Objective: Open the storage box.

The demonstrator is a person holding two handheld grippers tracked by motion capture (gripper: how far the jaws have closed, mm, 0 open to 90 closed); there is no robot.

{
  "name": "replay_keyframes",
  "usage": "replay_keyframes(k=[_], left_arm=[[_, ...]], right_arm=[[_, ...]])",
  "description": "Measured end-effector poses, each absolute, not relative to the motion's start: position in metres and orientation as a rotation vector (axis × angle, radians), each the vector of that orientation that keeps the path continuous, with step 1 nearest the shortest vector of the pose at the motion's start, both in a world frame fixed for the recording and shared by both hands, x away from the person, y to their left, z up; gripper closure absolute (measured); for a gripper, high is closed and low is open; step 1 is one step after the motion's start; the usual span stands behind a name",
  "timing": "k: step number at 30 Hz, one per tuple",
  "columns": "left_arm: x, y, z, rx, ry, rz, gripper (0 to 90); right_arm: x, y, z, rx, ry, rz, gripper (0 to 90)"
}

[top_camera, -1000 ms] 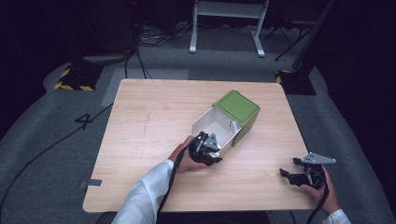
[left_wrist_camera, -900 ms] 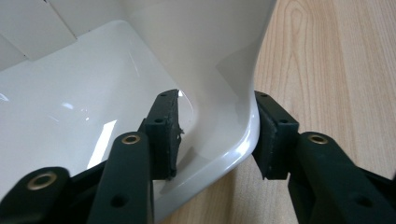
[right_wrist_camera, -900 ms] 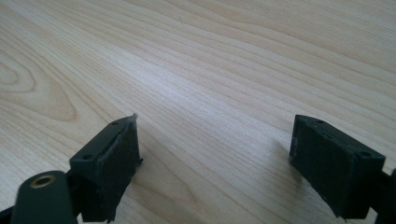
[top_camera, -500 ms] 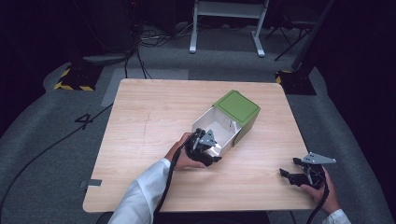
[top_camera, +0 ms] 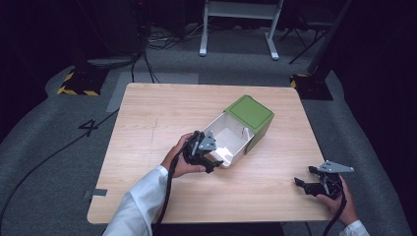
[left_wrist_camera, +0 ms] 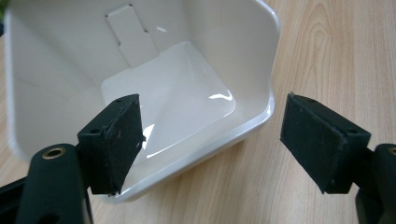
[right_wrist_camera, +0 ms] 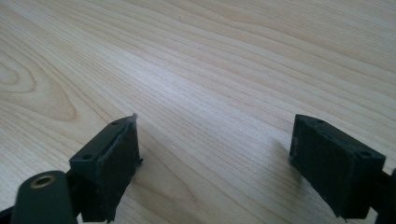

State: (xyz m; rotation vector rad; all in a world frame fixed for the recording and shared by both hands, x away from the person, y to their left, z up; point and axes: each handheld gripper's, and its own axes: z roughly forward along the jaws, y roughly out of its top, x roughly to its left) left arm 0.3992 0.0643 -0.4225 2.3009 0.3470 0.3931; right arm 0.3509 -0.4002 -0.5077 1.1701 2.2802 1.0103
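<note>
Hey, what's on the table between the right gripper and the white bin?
Nothing: in the high view, bare wooden table separates the right gripper from the white bin.

Glossy white plastic bin (left_wrist_camera: 187,107), matt wooden table (top_camera: 162,118)

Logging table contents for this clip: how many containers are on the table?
1. A white bin with a green lid lies on its side near the table's middle, its open mouth facing the left gripper, whose fingers straddle its rim. Nothing seems hidden.
</note>
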Motion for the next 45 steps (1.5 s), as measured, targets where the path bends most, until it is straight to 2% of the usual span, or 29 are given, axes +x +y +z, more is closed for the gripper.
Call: replay_keyframes(k=[7, 18, 36, 45], left_arm=[[0.394, 0.088, -0.414, 2.314, 0.39, 0.502, 19.8], [0.386, 0.135, -0.408, 2.299, 0.484, 0.571, 19.4], [0.372, 0.201, -0.436, 2.357, 0.696, 0.659, 19.1], [0.364, 0.232, -0.462, 2.395, 0.804, 0.643, 19.1]], right_arm=[[0.351, -0.4, -0.508, 1.17, 2.28, 1.01, 15.9], [0.351, -0.4, -0.508, 1.17, 2.28, 1.01, 15.9], [0.351, -0.4, -0.508, 1.171, 2.28, 1.01, 15.8], [0.351, -0.4, -0.508, 1.171, 2.28, 1.01, 15.9]])
